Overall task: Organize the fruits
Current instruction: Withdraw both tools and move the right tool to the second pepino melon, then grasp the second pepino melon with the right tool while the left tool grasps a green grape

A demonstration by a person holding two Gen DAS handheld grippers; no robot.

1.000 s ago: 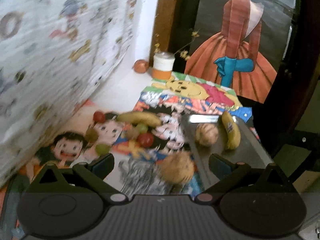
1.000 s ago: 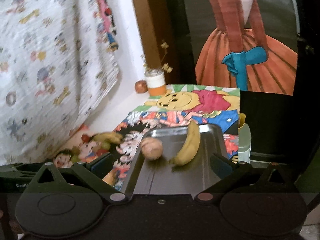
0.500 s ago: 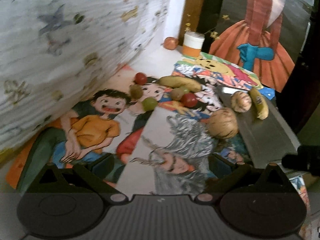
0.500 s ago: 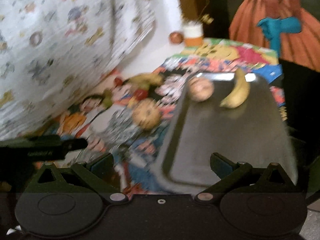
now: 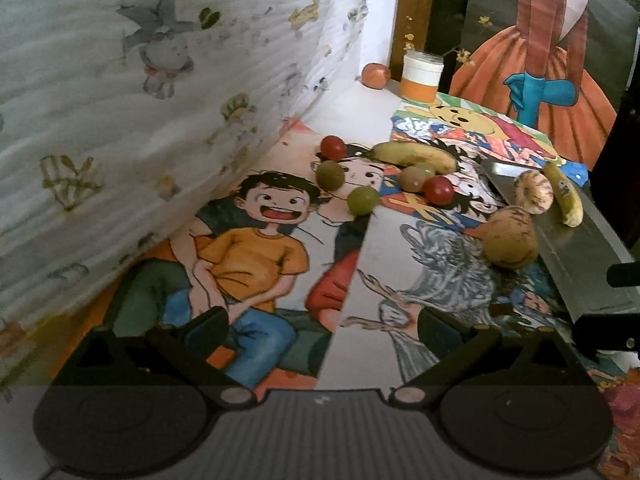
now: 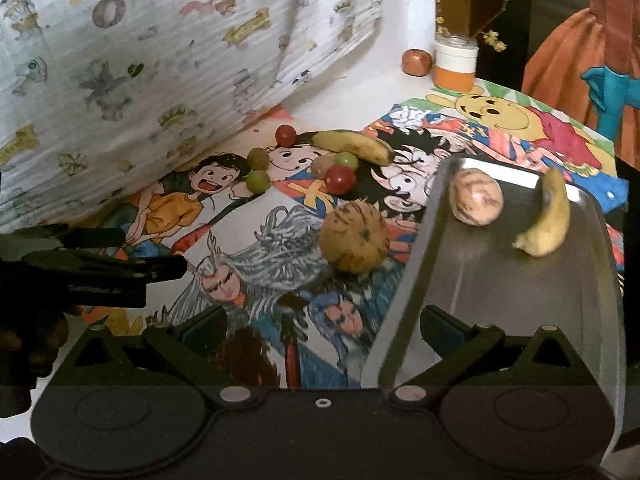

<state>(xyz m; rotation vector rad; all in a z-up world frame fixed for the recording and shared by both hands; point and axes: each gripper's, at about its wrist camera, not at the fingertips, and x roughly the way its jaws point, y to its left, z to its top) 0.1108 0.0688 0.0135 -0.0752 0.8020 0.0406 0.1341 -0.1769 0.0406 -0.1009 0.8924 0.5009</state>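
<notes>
A metal tray lies at the right and holds a pale round fruit and a banana. The tray also shows in the left wrist view. A brown round fruit sits on the mat just left of the tray; it also shows in the left wrist view. Farther back lie a second banana, red grapes and green grapes. My left gripper is open and empty, well short of the fruit. My right gripper is open and empty above the tray's near left edge.
Cartoon posters cover the table. A patterned curtain hangs along the left. A white and orange jar and a small red fruit stand at the far back. The left gripper's body shows at the right wrist view's left edge.
Both grippers have drawn back from the fruit and tray, and the views tilt down. The left one has moved left. No fruit has moved.
</notes>
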